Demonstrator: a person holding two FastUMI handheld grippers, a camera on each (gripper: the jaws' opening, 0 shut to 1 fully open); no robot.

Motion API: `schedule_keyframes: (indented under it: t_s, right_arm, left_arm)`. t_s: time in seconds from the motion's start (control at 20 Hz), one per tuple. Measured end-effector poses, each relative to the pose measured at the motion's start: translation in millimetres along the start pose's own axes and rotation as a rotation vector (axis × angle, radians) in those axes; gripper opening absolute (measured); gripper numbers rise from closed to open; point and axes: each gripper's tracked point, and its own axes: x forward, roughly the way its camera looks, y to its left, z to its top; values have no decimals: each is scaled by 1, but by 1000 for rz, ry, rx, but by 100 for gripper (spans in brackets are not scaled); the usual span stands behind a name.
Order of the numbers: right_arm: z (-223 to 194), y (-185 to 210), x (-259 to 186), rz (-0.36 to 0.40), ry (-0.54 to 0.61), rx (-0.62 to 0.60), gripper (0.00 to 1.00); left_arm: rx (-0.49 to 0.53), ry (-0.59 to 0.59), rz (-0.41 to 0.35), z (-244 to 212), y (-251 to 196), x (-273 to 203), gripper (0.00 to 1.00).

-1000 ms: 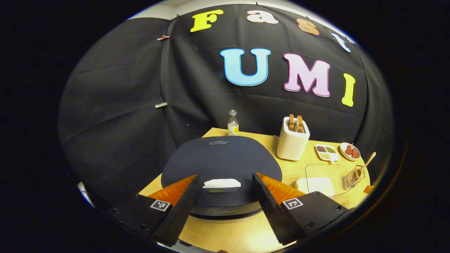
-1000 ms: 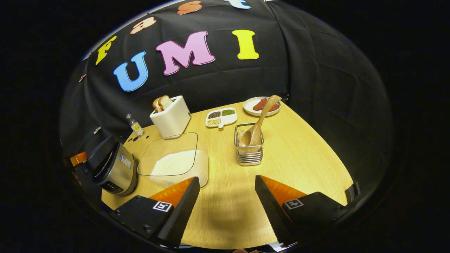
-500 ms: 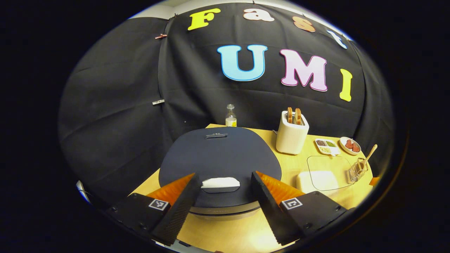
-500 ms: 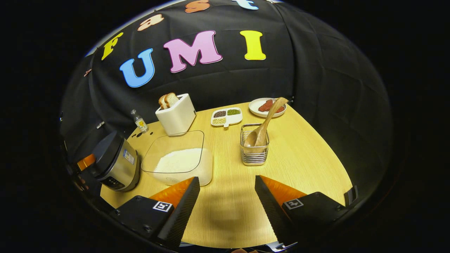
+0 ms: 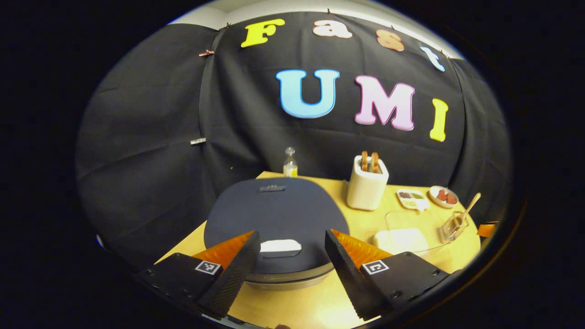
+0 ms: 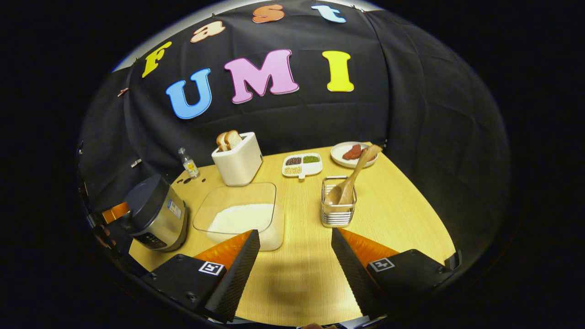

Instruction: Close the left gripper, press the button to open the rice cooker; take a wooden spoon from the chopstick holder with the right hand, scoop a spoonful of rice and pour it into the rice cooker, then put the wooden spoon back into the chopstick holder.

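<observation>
Presently, in the right gripper view, the rice cooker (image 6: 155, 217) is seen at the far left of the desk (image 6: 402, 214), its dark lid down. Just to its right stands a clear container of rice (image 6: 240, 217), and behind that a white toaster (image 6: 237, 160) with two slices of bread, flanked on its left by a small bottle (image 6: 188, 163). Further right, a divided dish of grains (image 6: 301, 165) and a plate (image 6: 340, 155) are set near the back edge. The wooden spoon (image 6: 352, 180) is leaned, bowl down, in the wire chopstick holder (image 6: 338, 210), which stands apart from the container. The right hand-held gripper (image 6: 295, 262) is held above bare desk with its fingers spread wide and nothing between them.

In the left gripper view, the rice cooker's lid (image 5: 274, 217) is seen from the front, with the pale button (image 5: 280, 246) at its near edge. The left hand-held gripper (image 5: 291, 265) is held open, one finger to each side of the button; whether they touch the lid cannot be told. To the right, the toaster (image 5: 367, 185), the container (image 5: 402, 237) and the holder with the spoon (image 5: 464, 211) are seen farther off.
</observation>
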Motion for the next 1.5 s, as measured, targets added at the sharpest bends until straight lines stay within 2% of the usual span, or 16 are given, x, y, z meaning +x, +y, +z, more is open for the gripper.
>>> schedule_keyframes:
  t_s: [0.3,0.4,0.5,0.6,0.8,1.0,1.2,1.5]
  right_arm:
    - [98,32,-38,6,-279,-57,98]
    - [118,44,-56,13,-355,-71,98]
    - [121,53,-73,16,-399,-60,98]
    - [114,58,-89,11,-426,-48,98]
    - [104,59,-114,-25,-442,-75,98]
    - [123,66,-123,-23,-460,-45,98]
    - [144,65,-129,-53,-512,-36,98]
    - [138,66,-122,-61,-498,-57,98]
  left_arm:
    - [14,-207,-104,81,-40,-46,96]
    - [21,-252,-139,90,-53,-62,96]
    - [36,-315,-183,96,-65,-81,96]
    - [24,-329,-223,89,-71,-93,96]
    - [30,-328,-236,87,-65,-114,96]
    - [63,-319,-240,96,-58,-127,96]
    - [81,-302,-275,102,-64,-125,96]
    - [51,-250,-303,95,-73,-109,94]
